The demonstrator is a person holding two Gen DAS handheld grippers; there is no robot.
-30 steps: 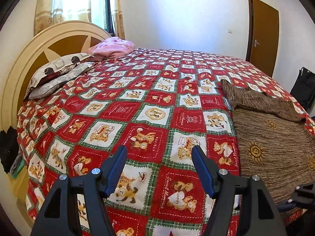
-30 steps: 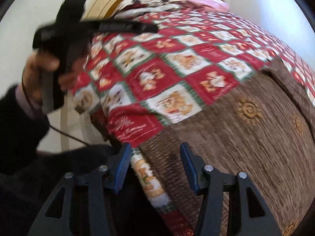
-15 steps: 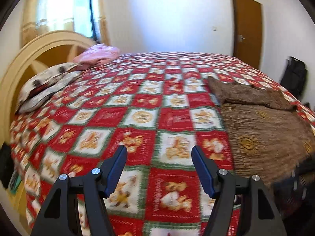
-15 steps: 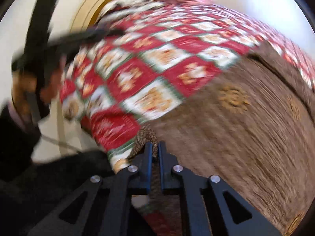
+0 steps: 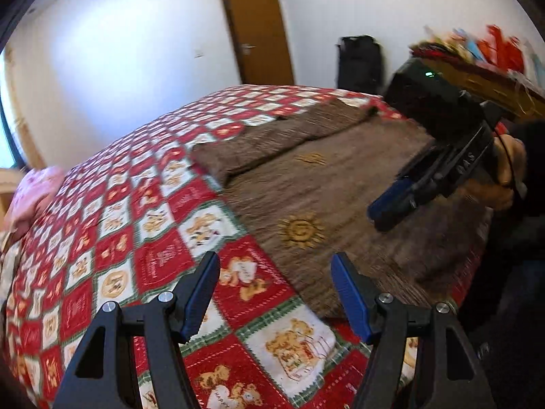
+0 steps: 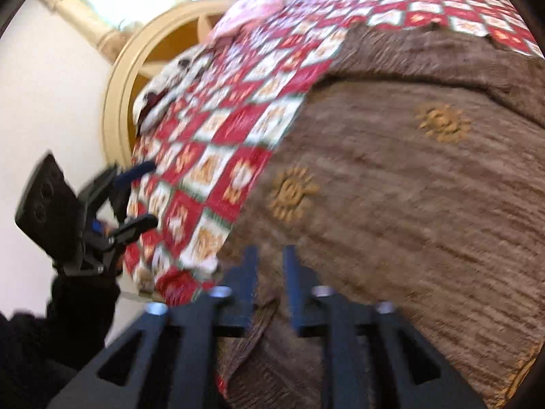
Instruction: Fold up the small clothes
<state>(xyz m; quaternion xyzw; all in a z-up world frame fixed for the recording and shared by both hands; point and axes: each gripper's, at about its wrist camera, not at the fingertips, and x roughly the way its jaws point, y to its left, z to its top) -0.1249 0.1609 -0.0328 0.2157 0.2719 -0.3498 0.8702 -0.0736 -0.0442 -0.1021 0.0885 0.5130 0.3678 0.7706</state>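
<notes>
— Cloth, pink (image 5: 30,191), bunched at the far left of the bed; beside it the red-and-white checked bedspread (image 5: 153,238), spread flat.

— And over the bedspread?

— Left hand-held gripper (image 5: 274,259), fingers spread wide, nothing between them; hovering above the spot where checked squares meet the near corner of the brown garment (image 5: 323,187).

— Garment's place?

— On the right half of the bed, lying flat on the bedspread; one sleeve folded across the far part; gold sun motifs on the front; near hem at the bed's edge.

— Farther right?

— Brown door (image 5: 259,30) and black bag (image 5: 359,61) against the back wall; then the right hand-held gripper (image 5: 378,214), tilted down over the garment, gripped by a hand (image 5: 507,167) at the frame's right edge.

— Clamped on the cloth?

— Not by the look of it; from its own camera, heavily blurred: curved headboard (image 6: 119,102) at left, left hand-held gripper (image 6: 151,194) below it on a dark sleeve (image 6: 81,303), then the right hand-held gripper (image 6: 270,250) with jaws just opening, narrow gap, brown fabric showing in that gap, pads seemingly off it; hard to tell whether touching.
</notes>
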